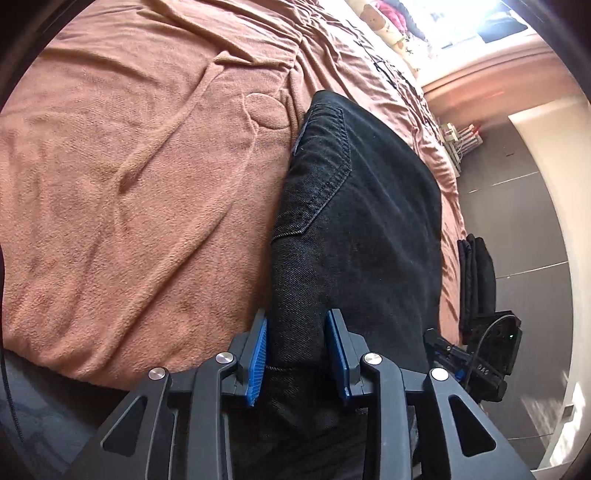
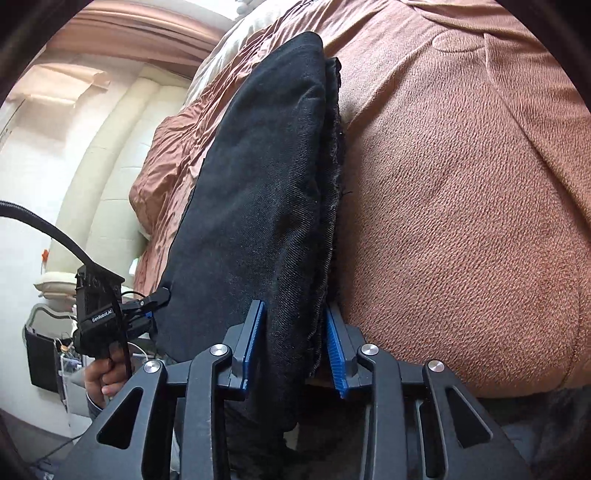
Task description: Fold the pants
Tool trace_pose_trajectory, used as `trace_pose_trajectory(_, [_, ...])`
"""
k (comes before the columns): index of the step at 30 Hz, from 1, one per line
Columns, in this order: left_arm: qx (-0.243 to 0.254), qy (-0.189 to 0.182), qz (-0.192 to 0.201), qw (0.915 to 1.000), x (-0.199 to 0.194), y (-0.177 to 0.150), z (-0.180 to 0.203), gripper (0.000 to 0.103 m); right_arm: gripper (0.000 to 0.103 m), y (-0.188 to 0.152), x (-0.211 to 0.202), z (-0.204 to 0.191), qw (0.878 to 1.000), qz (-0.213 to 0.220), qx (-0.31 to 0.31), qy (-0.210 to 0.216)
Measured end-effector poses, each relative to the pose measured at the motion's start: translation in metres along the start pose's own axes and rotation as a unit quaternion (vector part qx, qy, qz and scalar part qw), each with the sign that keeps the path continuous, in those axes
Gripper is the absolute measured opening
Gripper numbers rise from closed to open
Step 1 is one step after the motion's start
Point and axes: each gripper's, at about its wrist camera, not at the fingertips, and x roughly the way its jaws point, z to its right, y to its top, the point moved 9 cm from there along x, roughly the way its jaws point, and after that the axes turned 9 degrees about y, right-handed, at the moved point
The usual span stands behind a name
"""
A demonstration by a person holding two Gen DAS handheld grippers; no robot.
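Gripping the black pants (image 1: 354,206) at their near edge, the left gripper (image 1: 297,354) has its blue pads pressed on a bunched thickness of denim, the jaws set narrow around it. The pants lie folded on a rust-brown blanket (image 1: 129,184) spread over a bed, with a stitched back pocket (image 1: 325,147) facing up in the left wrist view.

The right gripper (image 2: 295,347) likewise clamps the same pants (image 2: 266,192), its ribbed blue pads (image 2: 336,354) closed on several stacked layers whose frayed edges show on the side toward the blanket (image 2: 461,221).

From the right wrist view the other gripper's body (image 2: 99,314) appears at the left, held by a hand (image 2: 103,373); white lettering on it reads "GenRobot.AI". From the left wrist view the opposite gripper (image 1: 491,354) sits at the right edge of the pants, carrying small letters too blurred to read. A printed cloth with bear pictures (image 1: 384,22) lies at the far end of the bed.
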Motion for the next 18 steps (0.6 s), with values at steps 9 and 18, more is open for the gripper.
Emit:
trace_pose_trajectory(9, [0.000, 0.014, 0.020, 0.9997, 0.001, 0.021, -0.003, 0.036, 0.032, 0.057, -0.007, 0.023, 1.000, 0.024, 0.009, -0.006])
trace_pose_trajectory(18, [0.008, 0.015, 0.021, 0.9996, 0.011, 0.044, 0.003, 0.036, 0.032, 0.116, -0.002, 0.041, 0.999, 0.040, 0.012, -0.008])
